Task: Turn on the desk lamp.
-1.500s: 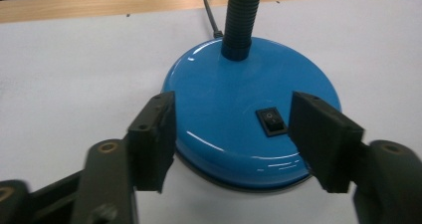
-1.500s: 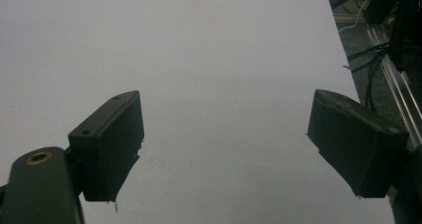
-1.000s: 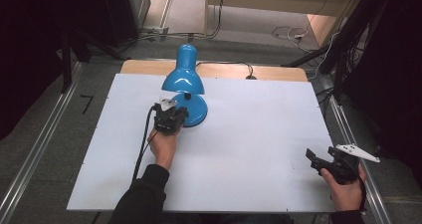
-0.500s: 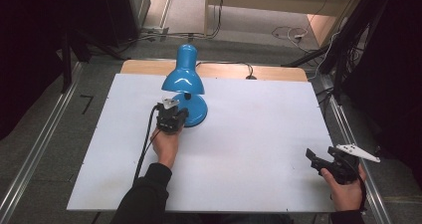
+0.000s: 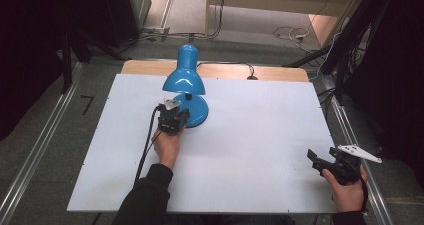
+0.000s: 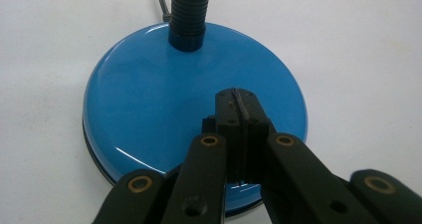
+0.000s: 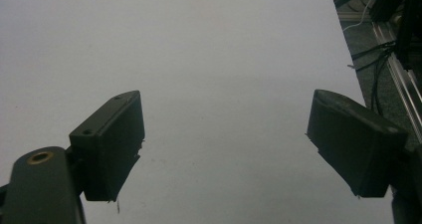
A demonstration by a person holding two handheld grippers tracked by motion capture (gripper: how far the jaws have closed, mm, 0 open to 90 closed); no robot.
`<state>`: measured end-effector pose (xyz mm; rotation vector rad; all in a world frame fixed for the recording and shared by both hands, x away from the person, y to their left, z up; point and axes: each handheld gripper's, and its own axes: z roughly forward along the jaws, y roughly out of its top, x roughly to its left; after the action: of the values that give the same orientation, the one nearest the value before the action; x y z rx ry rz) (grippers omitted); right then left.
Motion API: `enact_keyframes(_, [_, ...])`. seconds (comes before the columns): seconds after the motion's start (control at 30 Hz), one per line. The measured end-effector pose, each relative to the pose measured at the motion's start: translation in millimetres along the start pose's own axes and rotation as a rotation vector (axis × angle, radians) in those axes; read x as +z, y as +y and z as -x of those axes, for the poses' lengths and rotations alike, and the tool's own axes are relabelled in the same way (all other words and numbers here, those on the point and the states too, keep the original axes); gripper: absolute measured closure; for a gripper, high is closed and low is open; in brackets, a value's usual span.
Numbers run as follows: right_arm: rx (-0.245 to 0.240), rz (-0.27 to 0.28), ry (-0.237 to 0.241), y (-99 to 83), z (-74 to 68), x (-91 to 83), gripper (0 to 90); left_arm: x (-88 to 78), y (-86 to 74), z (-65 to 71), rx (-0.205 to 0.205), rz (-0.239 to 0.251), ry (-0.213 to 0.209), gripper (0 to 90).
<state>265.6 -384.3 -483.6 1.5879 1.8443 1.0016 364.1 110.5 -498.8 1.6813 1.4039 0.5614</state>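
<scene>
A blue desk lamp stands at the back of the white board, its shade (image 5: pixel 184 77) tipped over its round base (image 5: pixel 198 113). In the left gripper view the glossy base (image 6: pixel 149 94) and the black flexible neck (image 6: pixel 188 10) lie just ahead. My left gripper (image 5: pixel 178 118) is at the base's near edge, its tips (image 6: pixel 238 97) over the blue surface. Its jaws are shut together, with nothing seen between them. My right gripper (image 5: pixel 316 161) rests near the board's front right corner, open (image 7: pixel 224 134) and with only bare board between its fingers.
The white board (image 5: pixel 260 125) lies on a wooden table whose edge (image 5: pixel 280 73) shows behind it. The lamp's cord (image 5: pixel 235 65) runs off the back. Metal rails (image 5: pixel 40 145) flank both sides, and loose cables lie on the floor beyond.
</scene>
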Motion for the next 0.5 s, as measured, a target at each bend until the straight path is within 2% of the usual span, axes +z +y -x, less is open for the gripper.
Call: enact_keyframes(0.5, [0.0, -0.003, 0.0, -0.1, -0.1, 0.1, 13.5, 0.4, -0.9, 1.3, 0.012, -0.004, 0.011, 90.0])
